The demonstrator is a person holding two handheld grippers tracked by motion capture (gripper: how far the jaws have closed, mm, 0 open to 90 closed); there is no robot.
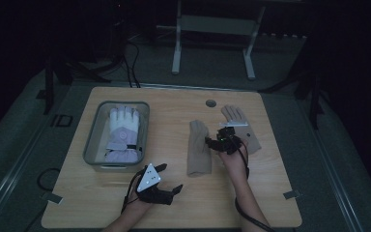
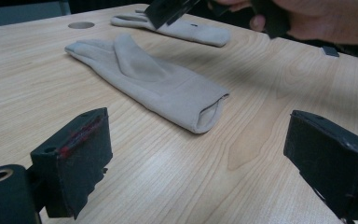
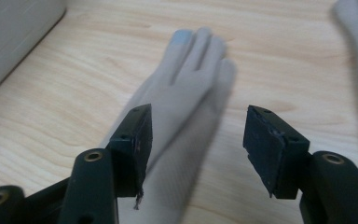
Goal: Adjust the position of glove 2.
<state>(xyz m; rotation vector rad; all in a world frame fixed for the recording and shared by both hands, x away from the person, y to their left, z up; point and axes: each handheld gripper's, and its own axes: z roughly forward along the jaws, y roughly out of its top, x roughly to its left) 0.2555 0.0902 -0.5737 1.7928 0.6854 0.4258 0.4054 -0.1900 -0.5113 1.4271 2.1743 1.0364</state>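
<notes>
Lying beneath the right gripper's [image 3: 196, 149] parted jaws, beige glove [image 3: 186, 98].

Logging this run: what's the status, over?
Both grippers open: right gripper over near beige glove, left gripper off it. Second glove beside. Nothing blocking.

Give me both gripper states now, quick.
Left gripper: open, empty, low over the wooden table.
Right gripper: open, holding nothing, jaws astride the flat beige fabric glove.
</notes>
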